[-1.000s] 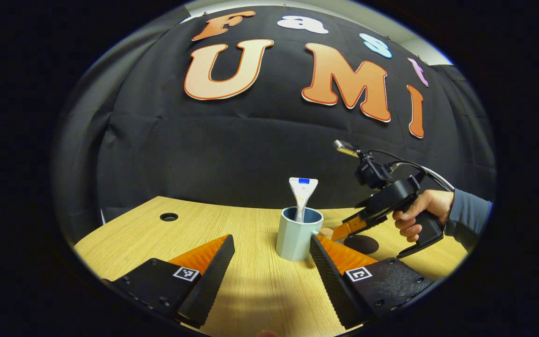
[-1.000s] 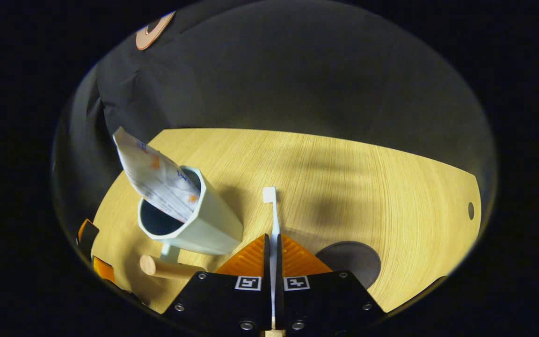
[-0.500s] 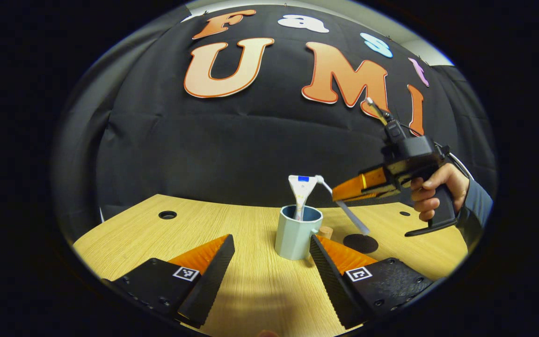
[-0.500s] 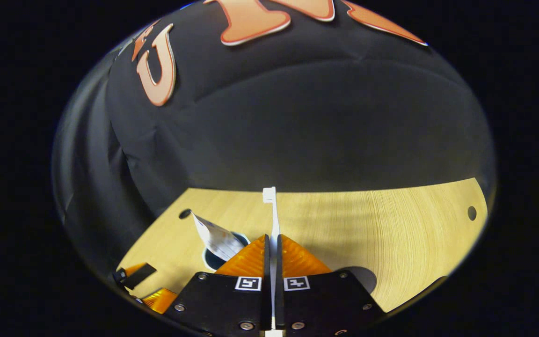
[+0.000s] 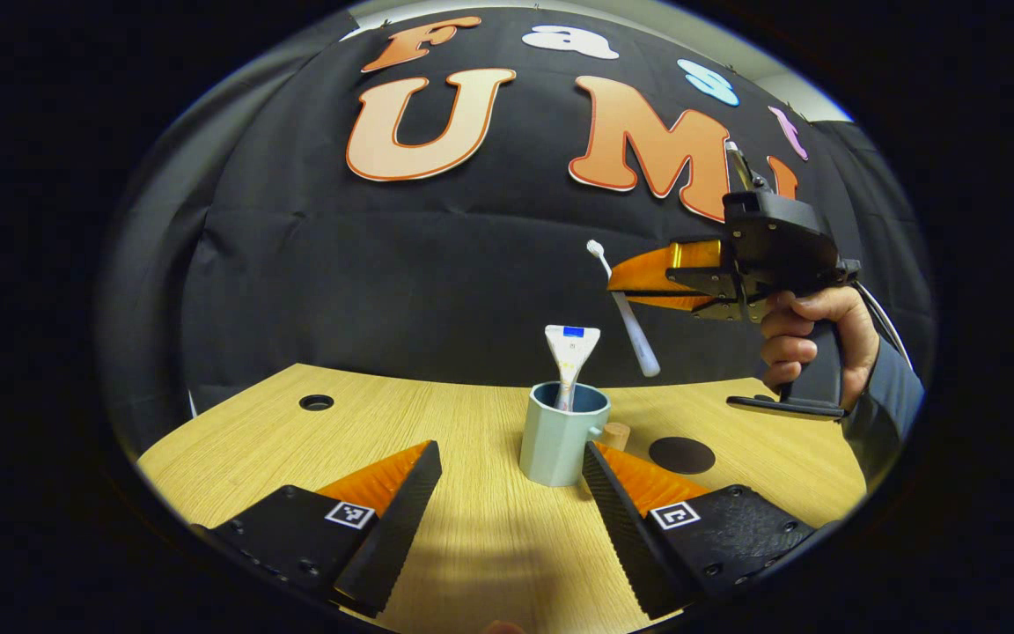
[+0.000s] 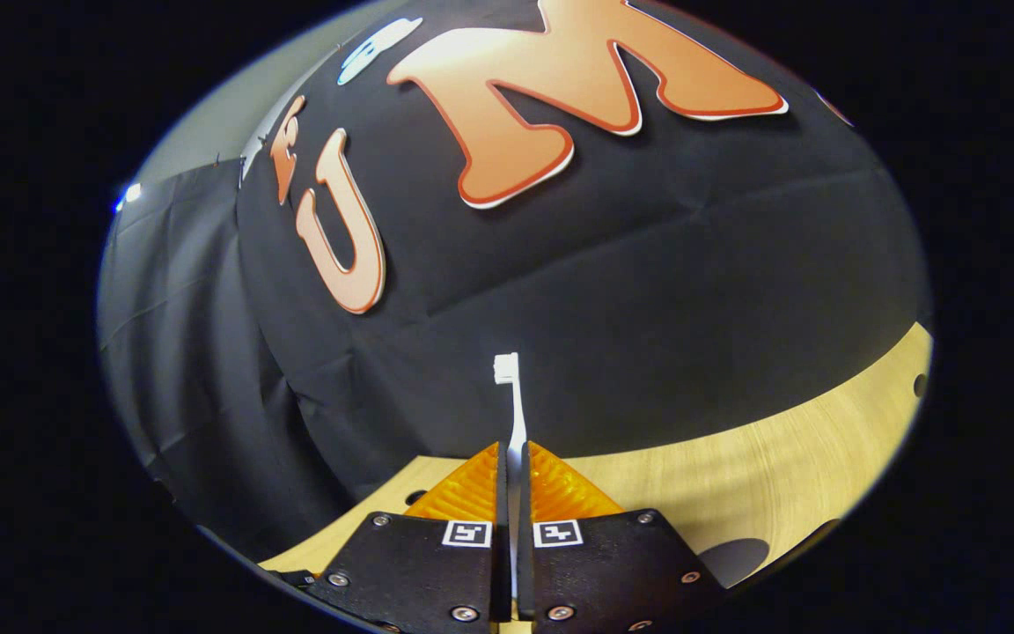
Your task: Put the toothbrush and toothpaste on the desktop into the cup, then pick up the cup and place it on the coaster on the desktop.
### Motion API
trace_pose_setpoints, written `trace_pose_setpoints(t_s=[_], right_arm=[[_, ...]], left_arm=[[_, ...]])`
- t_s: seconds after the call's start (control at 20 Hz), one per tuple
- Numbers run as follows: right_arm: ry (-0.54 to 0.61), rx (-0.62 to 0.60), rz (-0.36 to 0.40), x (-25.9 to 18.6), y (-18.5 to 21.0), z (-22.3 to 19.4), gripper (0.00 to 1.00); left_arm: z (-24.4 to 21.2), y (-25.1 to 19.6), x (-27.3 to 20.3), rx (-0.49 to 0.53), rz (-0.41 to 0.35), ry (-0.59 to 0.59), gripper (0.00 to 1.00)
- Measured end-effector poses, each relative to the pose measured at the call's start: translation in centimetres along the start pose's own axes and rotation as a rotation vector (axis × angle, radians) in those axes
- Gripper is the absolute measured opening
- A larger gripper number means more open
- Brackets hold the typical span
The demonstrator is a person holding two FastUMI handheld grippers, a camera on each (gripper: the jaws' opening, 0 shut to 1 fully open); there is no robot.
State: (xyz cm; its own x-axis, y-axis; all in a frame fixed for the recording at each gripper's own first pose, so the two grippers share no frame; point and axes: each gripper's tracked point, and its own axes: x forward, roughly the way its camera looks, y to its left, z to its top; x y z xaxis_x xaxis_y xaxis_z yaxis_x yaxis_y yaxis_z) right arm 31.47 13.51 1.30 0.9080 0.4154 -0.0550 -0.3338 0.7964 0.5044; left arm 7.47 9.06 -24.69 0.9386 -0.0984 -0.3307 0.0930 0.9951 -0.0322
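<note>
The toothpaste [image 5: 569, 357] stands in the cup [image 5: 560, 440], taking part of its mouth; the bench [image 5: 437, 423] left of it lies open.

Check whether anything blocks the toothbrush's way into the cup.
Only the toothpaste standing in the cup takes part of the opening. The toothbrush, clamped in the right gripper, hangs above and to one side, with open air between.
</note>
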Motion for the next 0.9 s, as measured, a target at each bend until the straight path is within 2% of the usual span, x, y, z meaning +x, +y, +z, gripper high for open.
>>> trace_pose_setpoints(t_s=[0.35, 0.6, 0.9], right_arm=[[-0.088, 0.098, -0.025, 1.3, 0.1, -1.1, 0.03], [-0.151, 0.084, -0.058, 2.8, -0.3, -2.0, 0.03], [-0.22, -0.001, -0.068, 2.6, -0.4, -1.9, 0.03]], left_arm=[[0.3, 0.1, -0.1, 0.004, 0.005, -0.01, 0.98], [0.2, -0.1, -0.1, 0.001, 0.002, -0.005, 0.97], [-0.1, -0.1, 0.0, 0.002, 0.0, 0.001, 0.97]])
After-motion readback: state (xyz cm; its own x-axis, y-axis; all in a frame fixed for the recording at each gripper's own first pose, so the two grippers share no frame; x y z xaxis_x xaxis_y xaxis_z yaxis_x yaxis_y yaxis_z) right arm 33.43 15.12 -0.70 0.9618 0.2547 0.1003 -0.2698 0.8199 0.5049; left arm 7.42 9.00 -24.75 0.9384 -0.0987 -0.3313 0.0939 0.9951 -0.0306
